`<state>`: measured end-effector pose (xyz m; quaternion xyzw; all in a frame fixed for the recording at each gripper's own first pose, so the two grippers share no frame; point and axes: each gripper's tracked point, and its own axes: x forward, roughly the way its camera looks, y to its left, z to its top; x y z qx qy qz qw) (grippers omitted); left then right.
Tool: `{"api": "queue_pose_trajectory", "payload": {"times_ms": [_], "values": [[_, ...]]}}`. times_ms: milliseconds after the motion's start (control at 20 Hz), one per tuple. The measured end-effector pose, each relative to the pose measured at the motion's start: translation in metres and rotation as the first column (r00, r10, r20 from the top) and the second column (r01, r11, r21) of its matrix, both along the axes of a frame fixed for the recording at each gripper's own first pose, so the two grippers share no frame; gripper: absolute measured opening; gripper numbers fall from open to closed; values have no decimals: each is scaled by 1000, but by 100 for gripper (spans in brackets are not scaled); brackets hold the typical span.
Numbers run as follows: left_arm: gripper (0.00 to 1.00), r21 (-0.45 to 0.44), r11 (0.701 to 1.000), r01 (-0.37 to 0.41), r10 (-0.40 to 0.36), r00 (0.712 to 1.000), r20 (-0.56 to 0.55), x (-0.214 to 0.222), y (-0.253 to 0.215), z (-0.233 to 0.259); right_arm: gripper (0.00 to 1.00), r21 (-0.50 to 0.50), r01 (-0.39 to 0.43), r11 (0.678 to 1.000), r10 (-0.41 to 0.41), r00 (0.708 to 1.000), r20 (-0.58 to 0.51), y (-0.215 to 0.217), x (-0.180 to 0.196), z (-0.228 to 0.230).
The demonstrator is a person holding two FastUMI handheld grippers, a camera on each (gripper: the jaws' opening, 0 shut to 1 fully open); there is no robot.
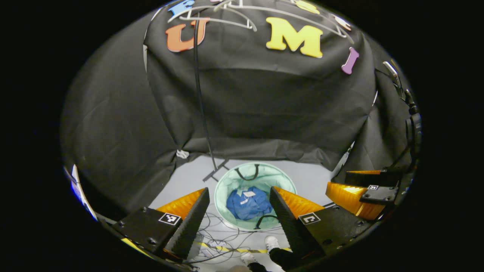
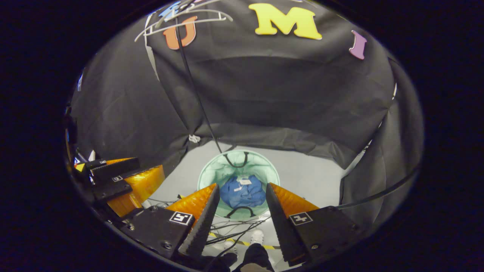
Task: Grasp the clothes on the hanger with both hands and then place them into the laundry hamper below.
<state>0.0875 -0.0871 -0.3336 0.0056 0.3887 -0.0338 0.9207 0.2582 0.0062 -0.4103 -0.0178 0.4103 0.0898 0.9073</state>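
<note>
Left gripper view looks down past the left hand-held gripper (image 1: pixel 239 211), its fingers wide apart and empty, as are those of the right hand-held gripper (image 2: pixel 242 206). Below both, the blue clothes (image 1: pixel 249 204) lie inside the green laundry hamper (image 1: pixel 227 181) on the floor (image 1: pixel 310 177). Farther up, bare hangers (image 1: pixel 223 17) suggest the placing is done; next comes only drawing back.

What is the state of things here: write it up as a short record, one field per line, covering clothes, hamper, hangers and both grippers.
clothes: blue garment lying crumpled inside the hamper
hamper: pale green laundry hamper on the grey floor, dark handles on its rim
hangers: white hangers overhead, bare
left hand-held gripper: open, holding nothing, above the hamper
right hand-held gripper: open, holding nothing, above the hamper
task: clothes appear placed
</note>
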Motion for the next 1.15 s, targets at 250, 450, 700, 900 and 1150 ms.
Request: {"api": "queue_pose_trajectory", "payload": {"times_ms": [250, 450, 700, 900, 1150], "values": [[100, 18, 1000, 23, -27, 964, 266, -13, 15, 106, 81, 14, 18, 1000, -22, 954, 298, 4, 15, 45], [100, 8, 999, 43, -41, 889, 457, -27, 21, 203, 100, 16, -2, 1000, -6, 876, 482, -2, 29, 97], [94, -27, 999, 19, 1, 801, 599, -65, 25, 295, 100, 73, -23, 997, -27, 791, 611, 1, 36, 139], [97, -41, 998, -39, 56, 775, 629, -101, 25, 327, 100, 92, -17, 996, -46, 762, 646, -1, 38, 149], [100, -30, 995, -98, 95, 760, 643, -144, 10, 339, 100, 110, -35, 993, -49, 738, 673, -4, 36, 157]]}}
